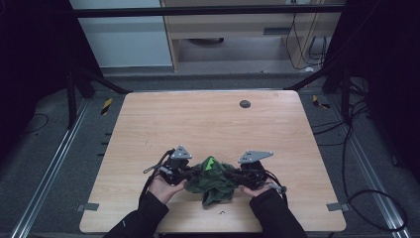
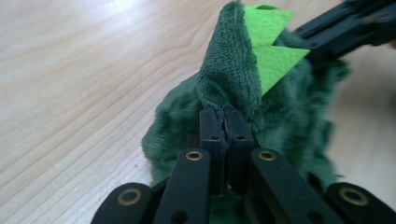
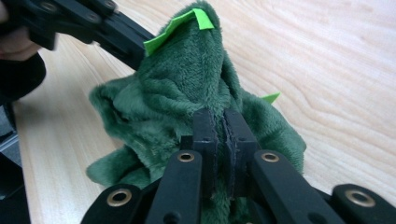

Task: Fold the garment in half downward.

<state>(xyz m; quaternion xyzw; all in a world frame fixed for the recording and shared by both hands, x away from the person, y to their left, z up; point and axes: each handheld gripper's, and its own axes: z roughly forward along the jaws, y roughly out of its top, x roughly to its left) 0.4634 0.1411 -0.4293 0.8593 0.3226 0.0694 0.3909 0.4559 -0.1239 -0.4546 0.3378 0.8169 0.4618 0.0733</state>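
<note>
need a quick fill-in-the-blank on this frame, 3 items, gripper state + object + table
1. Both hand-held grippers, left and right, are clamped on a plush item coloured dark ____.
2. The felt spikes on the plush are a ____ green than its fur.
3. The table top is made of light ____.

Missing words: green; lighter; wood

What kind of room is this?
Probably a lab or workshop set up for recording: a bare wooden table inside a dark metal frame, cables across the grey floor, and handheld grippers pinching a green plush.
</note>
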